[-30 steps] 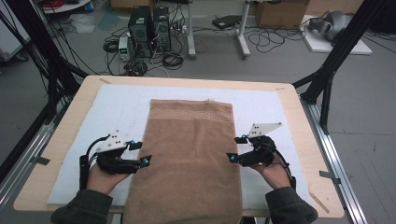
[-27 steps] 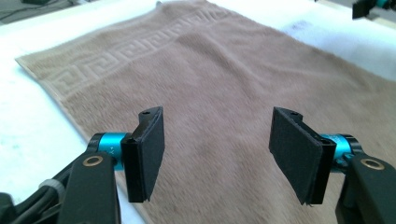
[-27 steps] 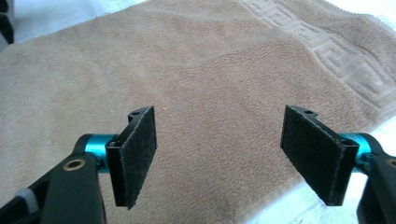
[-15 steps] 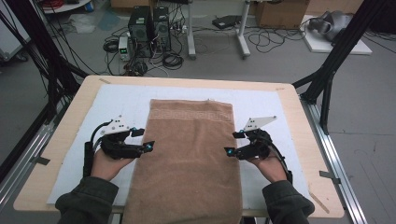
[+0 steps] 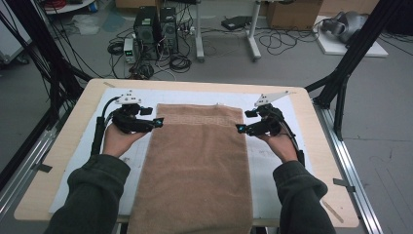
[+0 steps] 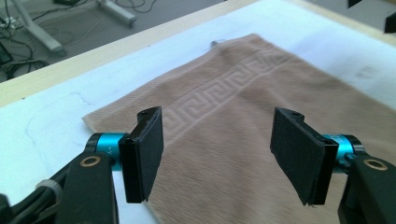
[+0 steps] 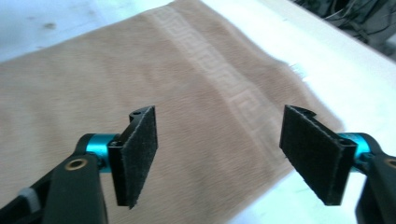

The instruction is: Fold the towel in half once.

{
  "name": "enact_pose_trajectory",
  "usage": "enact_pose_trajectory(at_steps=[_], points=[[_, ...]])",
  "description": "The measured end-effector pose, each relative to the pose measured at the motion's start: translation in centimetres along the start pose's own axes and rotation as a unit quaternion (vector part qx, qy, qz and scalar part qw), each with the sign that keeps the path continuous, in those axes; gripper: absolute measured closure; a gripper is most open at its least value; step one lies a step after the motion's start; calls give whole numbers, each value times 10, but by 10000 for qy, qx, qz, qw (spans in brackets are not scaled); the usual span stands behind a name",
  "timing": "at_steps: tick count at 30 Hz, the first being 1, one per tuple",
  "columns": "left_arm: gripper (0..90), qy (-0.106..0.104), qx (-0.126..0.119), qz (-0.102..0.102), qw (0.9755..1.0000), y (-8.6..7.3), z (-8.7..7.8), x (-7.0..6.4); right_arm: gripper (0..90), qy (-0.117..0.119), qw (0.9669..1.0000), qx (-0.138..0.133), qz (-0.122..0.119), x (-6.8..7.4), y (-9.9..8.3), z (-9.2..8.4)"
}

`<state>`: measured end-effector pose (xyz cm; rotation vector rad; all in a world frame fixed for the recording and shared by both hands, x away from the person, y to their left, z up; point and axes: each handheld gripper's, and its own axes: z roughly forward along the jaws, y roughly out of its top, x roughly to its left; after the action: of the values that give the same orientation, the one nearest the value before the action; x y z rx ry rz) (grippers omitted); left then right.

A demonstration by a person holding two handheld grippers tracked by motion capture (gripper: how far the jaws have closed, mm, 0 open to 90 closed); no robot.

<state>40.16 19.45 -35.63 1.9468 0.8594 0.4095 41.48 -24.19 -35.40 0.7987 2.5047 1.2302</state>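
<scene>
A brown towel [image 5: 197, 161] with a key-pattern band near its far end lies flat on the table, its near end hanging over the front edge. My left gripper [image 5: 158, 121] hovers by the towel's far left corner, jaws open, with the towel [image 6: 243, 93] below and beyond my left gripper [image 6: 217, 135]. My right gripper [image 5: 239, 128] hovers at the far right edge. In the right gripper view the towel [image 7: 93, 84] lies under my right gripper [image 7: 218, 135], whose jaws have just closed slightly. They stand open, with nothing between the pads.
A white sheet [image 5: 272, 175] covers the wooden table [image 5: 63, 161] under the towel. Metal rails run along both table sides. Black frame posts [image 5: 350, 58] stand at the far corners. Computer towers [image 5: 153, 27] and cables sit on the floor beyond.
Both hands have moved away from the person along the towel's sides, from about its middle up to its far corners, rising slightly. The towel has not moved.
</scene>
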Motion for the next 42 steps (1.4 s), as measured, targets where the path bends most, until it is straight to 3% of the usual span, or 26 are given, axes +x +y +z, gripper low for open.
enact_pose_trajectory(at_steps=[2, 6, 11, 14, 15, 17, 20, 22, 27, 29, 31, 33, 36, 39, 42], points=[[370, -10, 43, -105, 9999, -5, 10, 9, 304, -62, 9999, 67, 73, -10, -5, 10], [392, -21, 460, -251, 9986, -20, 36, 24, 345, -132, 9993, 230, 276, -24, -15, 29], [438, 301, 832, -239, 9958, -34, 58, 32, 392, -335, 9977, 456, 381, -36, -26, 51], [470, 370, 946, -330, 9943, -40, 67, 36, 422, -447, 9966, 557, 415, -42, -31, 59], [494, 370, 1010, -341, 9936, -42, 69, 36, 435, -401, 9960, 590, 537, -44, -35, 63], [546, 366, 1209, -282, 9916, -46, 75, 36, 450, -423, 9950, 684, 595, -46, -39, 69], [599, 532, 1142, -133, 9919, -50, 76, 32, 465, -421, 9936, 842, 623, -45, -44, 78], [642, 574, 1143, -195, 9916, -50, 75, 33, 532, -568, 9937, 744, 621, -43, -46, 79], [821, 463, 1209, -220, 9913, -48, 74, 31, 780, -275, 9947, 702, 699, -40, -46, 79], [850, 434, 1239, -269, 9910, -47, 71, 31, 810, -245, 9943, 783, 684, -38, -43, 78], [856, 469, 1163, -330, 9916, -44, 66, 32, 822, -286, 9946, 814, 570, -36, -39, 75], [860, 507, 826, -484, 9941, -38, 57, 35, 828, -311, 9951, 698, 624, -37, -33, 68], [862, 576, 443, -607, 9955, -24, 43, 38, 834, -376, 9961, 507, 622, -38, -18, 55], [865, 685, 107, -586, 9959, -1, 29, 41, 840, -311, 9974, 358, 540, -40, 3, 41], [865, 793, -197, -457, 9956, 27, 14, 43, 840, -432, 9982, 112, 413, -42, 28, 23]])
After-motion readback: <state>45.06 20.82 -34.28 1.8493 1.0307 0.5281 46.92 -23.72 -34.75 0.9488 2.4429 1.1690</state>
